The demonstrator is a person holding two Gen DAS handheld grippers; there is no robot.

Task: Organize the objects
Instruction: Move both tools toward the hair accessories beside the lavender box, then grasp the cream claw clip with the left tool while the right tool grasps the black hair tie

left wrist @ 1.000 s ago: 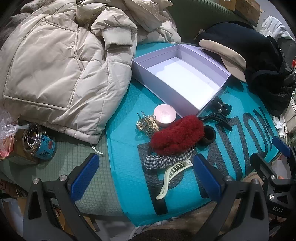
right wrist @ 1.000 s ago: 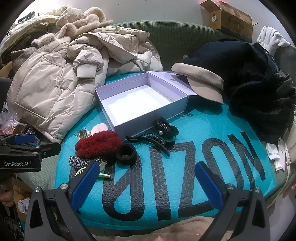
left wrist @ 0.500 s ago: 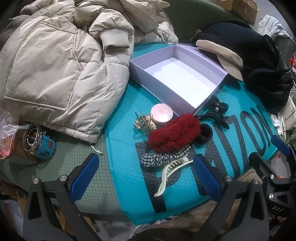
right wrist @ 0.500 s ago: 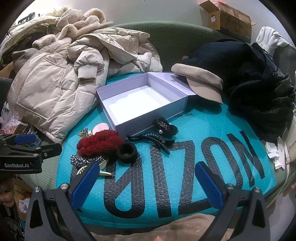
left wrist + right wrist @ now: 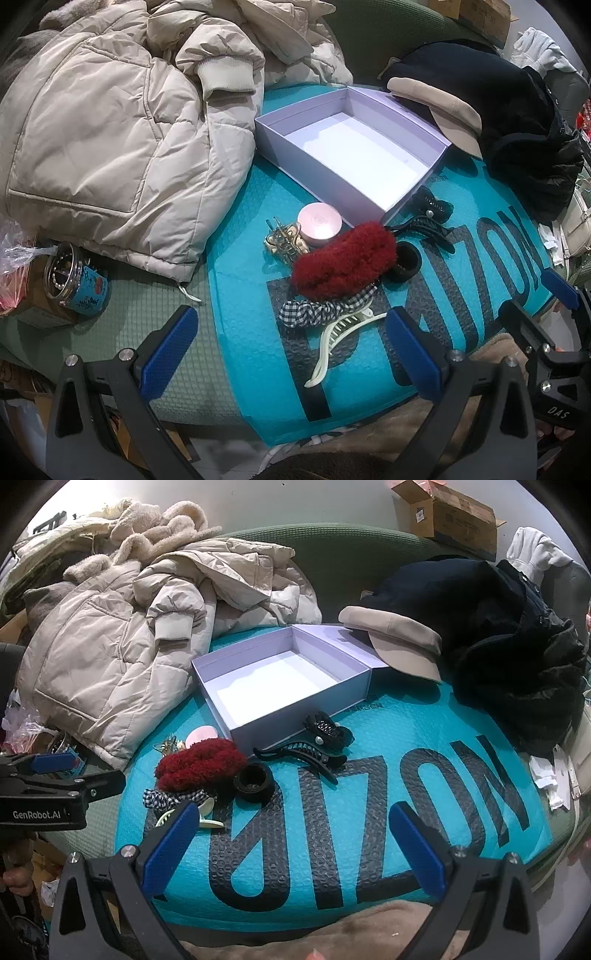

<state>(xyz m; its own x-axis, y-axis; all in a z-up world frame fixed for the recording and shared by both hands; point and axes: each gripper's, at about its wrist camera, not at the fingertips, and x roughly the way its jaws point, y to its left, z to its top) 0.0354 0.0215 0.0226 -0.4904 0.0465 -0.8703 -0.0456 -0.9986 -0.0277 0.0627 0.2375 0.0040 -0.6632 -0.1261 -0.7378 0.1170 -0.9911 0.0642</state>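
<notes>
1. Both your grippers are spread wide and hold nothing: the left gripper (image 5: 288, 343) hangs over the cream clip (image 5: 338, 332), the right gripper (image 5: 295, 834) over the bare teal mat (image 5: 406, 738).
2. Start with the cream clip; it lies nearest your left jaws. Pinch it across its spine.
3. The scrunchie (image 5: 343, 264) is soft, so bite deep.
4. Drop each into the empty box (image 5: 354, 125) just behind the pile.

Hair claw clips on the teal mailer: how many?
3, maybe more hidden. A cream claw clip lies nearest the left gripper, under the checked scrunchie. Two black claw clips lie beside the box, near its front corner.
</notes>
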